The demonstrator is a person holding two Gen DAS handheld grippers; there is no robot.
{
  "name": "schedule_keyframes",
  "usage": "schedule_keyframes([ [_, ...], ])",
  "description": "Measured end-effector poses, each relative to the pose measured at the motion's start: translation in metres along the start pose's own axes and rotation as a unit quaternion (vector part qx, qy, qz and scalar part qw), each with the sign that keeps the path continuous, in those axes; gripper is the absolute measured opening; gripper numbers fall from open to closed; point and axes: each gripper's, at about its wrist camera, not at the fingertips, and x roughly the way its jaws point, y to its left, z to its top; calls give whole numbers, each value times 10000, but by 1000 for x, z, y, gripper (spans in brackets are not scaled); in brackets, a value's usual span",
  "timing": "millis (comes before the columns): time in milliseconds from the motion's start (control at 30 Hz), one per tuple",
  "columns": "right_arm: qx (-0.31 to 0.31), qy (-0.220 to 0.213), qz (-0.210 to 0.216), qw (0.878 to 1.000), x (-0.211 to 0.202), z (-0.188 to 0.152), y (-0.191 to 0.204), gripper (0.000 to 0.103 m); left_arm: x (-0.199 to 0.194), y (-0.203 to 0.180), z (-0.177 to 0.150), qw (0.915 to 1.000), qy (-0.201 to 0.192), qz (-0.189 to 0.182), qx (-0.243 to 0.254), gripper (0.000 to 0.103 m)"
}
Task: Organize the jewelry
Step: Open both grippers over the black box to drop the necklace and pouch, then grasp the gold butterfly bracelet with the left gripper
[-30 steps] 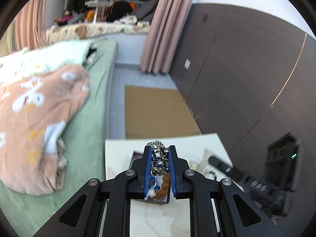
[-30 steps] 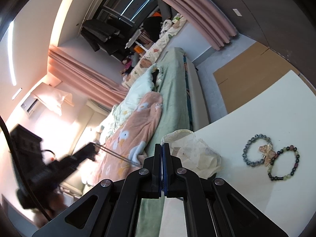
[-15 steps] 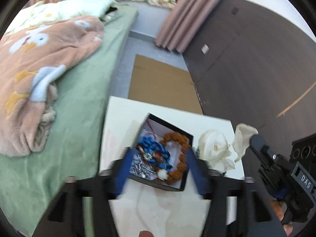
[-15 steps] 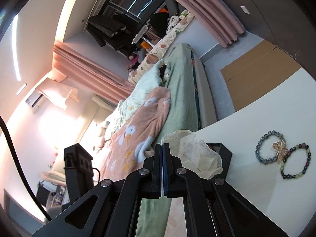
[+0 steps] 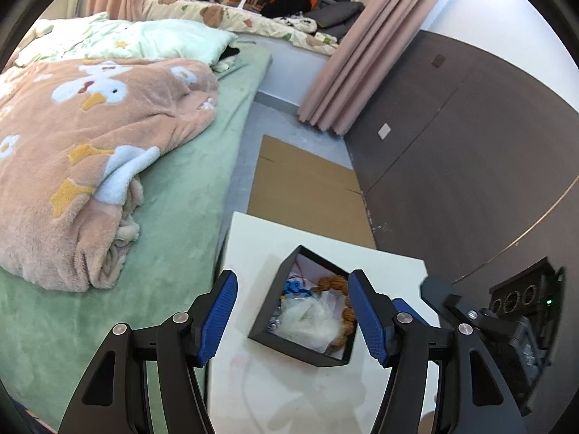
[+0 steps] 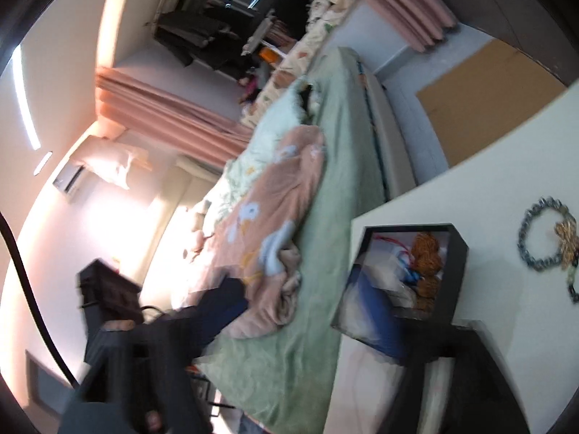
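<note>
With my left hand-held gripper (image 5: 291,320) spread wide and holding nothing, I look straight down its fingers at the black jewelry box (image 5: 307,309), which sits on the white bench (image 5: 275,390) directly ahead and between the blue pads (image 5: 217,316), turned cornerwise to me. Inside it I can make out a brown bead bracelet (image 5: 334,284), something blue (image 5: 295,287) and a crumpled clear plastic bag (image 5: 311,322) lying over the rest; whatever silver piece lies beneath is mostly covered. From the right wrist view, the loose pieces left on the bench are a dark bead bracelet (image 6: 541,233) with a gold butterfly clip (image 6: 568,235) touching it, well apart from the box (image 6: 457,271) on its far side, and a second bracelet is cut off at the frame edge. I judge my right hand-held gripper (image 5: 430,287) the nearer one to them, and the next reach runs across the bench away from the bed (image 5: 173,224). That right wrist view is smeared with motion, so I cannot tell how its jaws stand or whether they hold anything.
</note>
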Motion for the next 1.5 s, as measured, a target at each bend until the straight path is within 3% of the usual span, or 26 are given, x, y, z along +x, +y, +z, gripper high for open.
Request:
schedule_keyframes([
  [167,91,-204,-138,9997,-25,8,-12,82,-3,-16,-2,9999,-103,-82,102,65],
  [400,217,-529,-756,9955,-82,25,-34,82,13,-47,-11,9994,33,-226,277,65],
  [567,329,-440,-1427,9882,-119,30,-57,82,27,-75,-22,9976,168,-400,544,65],
  [733,308,-450,-1797,9822,-148,30,-69,82,49,-105,-34,9937,421,-561,871,65],
  [1067,313,-248,-2428,9692,-179,27,-97,82,99,-159,-61,9810,921,-666,1570,65],
  [1333,661,-188,-2706,9602,-189,29,-119,81,144,-176,-71,9759,1205,-530,1739,59],
  [1500,873,-54,-2879,9537,-183,29,-130,68,172,-179,-80,9742,1287,-383,1812,55],
])
